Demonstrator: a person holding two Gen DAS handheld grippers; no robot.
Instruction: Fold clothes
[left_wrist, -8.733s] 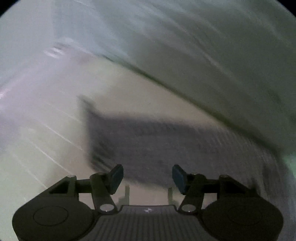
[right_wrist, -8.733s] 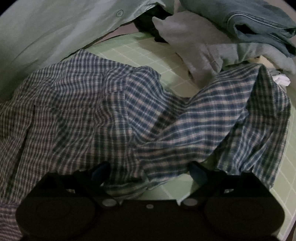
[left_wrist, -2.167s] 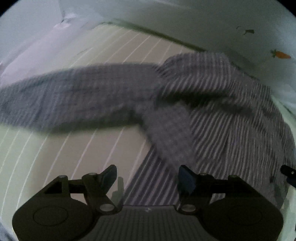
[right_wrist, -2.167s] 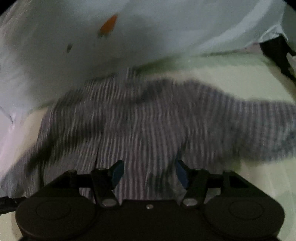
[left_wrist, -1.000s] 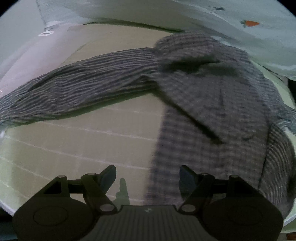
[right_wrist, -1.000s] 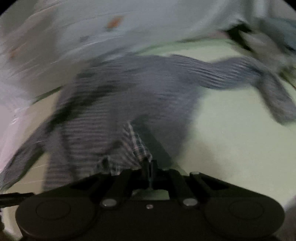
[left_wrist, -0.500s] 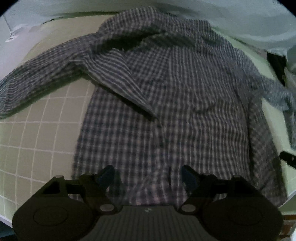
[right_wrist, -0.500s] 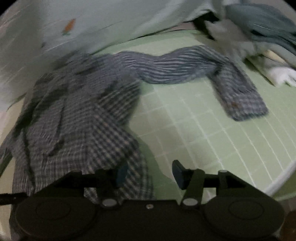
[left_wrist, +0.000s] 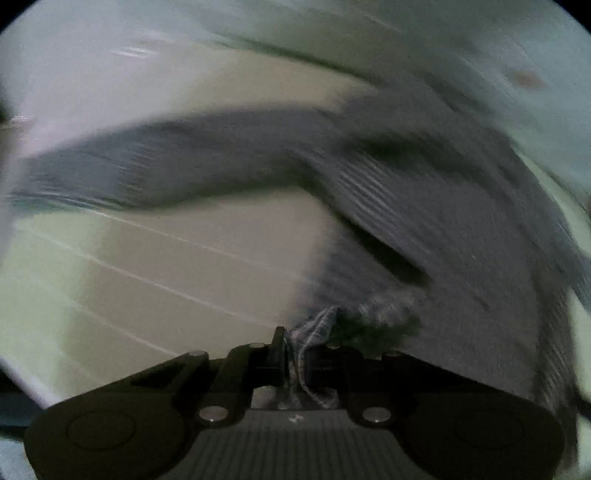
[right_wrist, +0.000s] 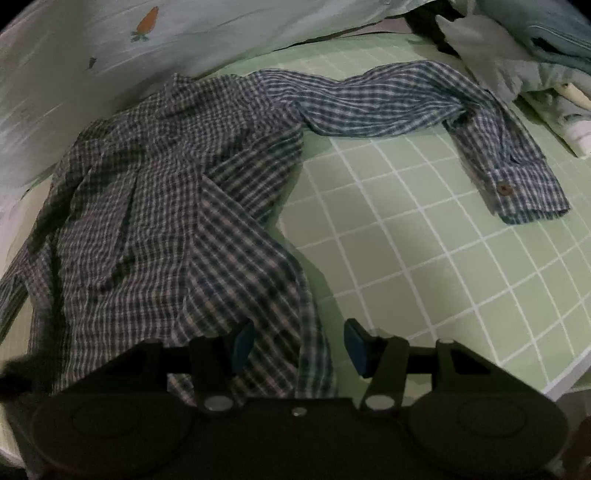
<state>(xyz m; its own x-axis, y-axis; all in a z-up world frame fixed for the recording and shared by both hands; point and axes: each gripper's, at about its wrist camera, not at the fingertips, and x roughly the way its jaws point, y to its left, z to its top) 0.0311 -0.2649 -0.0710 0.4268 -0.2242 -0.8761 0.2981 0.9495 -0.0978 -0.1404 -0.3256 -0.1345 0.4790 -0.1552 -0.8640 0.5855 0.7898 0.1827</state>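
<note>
Left gripper (left_wrist: 295, 354) points steeply down; jaws have just been closing and now pinch a bunched fold of the plaid shirt (left_wrist: 314, 332) between the pads, fabric running back toward the gripper body. Left wrist view is heavily motion-blurred. Right gripper (right_wrist: 295, 345) also tilts steeply down, jaws about half apart, blue pads (right_wrist: 354, 345) clear, one over the shirt hem, the other over bare mat, pressing on nothing.
</note>
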